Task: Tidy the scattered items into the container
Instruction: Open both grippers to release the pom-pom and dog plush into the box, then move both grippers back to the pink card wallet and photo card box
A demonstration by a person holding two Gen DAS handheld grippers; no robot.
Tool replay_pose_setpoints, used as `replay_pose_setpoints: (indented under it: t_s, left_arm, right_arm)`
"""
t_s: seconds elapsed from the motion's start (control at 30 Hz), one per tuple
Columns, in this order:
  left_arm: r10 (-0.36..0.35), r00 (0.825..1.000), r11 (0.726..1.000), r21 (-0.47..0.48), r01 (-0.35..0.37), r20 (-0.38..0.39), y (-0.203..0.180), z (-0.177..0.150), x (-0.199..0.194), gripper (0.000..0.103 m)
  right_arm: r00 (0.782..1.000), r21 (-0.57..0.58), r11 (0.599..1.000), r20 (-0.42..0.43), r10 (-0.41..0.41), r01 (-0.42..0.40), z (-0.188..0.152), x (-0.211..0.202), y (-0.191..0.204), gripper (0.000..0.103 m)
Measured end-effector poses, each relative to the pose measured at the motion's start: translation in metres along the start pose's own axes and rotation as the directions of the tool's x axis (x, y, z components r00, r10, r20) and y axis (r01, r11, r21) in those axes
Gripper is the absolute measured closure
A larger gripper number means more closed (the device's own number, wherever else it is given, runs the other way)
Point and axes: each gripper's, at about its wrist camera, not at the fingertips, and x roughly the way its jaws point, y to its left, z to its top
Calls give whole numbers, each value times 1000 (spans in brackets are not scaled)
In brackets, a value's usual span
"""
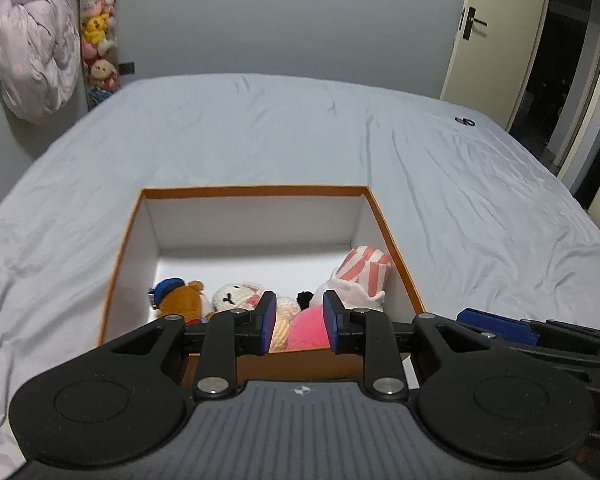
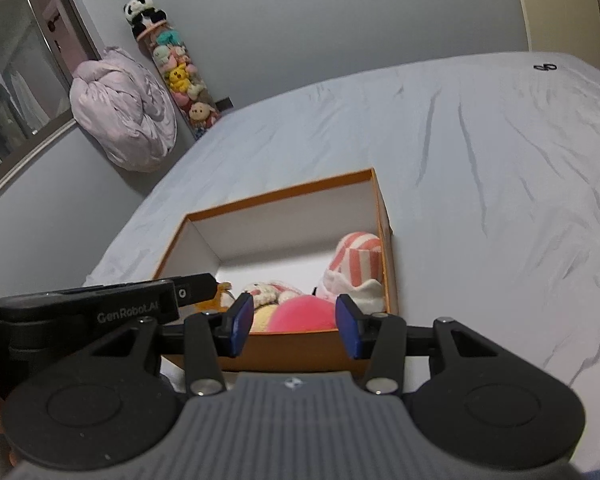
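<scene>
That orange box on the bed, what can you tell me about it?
The box is an open, lidless rectangular carton, orange outside and along its rim, plain white inside, apparently stiff cardboard. It sits flat on the pale bed sheet. Its far half is bare; soft toys crowd the near end, including a brown bear and a pink-striped plush against its right wall.

Soft plush toys [image 1: 236, 298] are lying in a matt cardboard box [image 1: 256, 191], sitting on the bed's [image 1: 260, 128] wrinkled cloth sheet.
</scene>
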Motion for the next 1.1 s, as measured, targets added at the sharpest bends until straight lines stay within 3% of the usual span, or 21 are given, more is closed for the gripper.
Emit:
replay_pose_setpoints:
  t_s: [0.2, 0.37, 0.77, 0.87, 1.1]
  left_arm:
    - [23, 1000, 1000, 5, -24, 20, 1, -13, -27, 66]
    - [22, 1000, 1000, -4, -22, 6, 8, -25, -44, 54]
    - [54, 991, 995, -74, -63, -122, 43, -77, -58, 48]
    - [55, 982, 993, -91, -72, -179, 49, -92, -56, 46]
    - [146, 956, 984, -62, -167, -253, 52, -116, -42, 46]
  right_arm:
    - [998, -48, 999, 58, -4, 6, -12, -27, 17, 52]
    - [997, -85, 996, 80, -4, 11, -28, -43, 29, 49]
    - [999, -107, 994, 25, -25, 27, -85, -49, 33, 48]
    - [999, -112, 992, -2, -52, 51, -103, -45, 31, 48]
    - [993, -150, 985, -67, -93, 83, -132, -33, 31, 48]
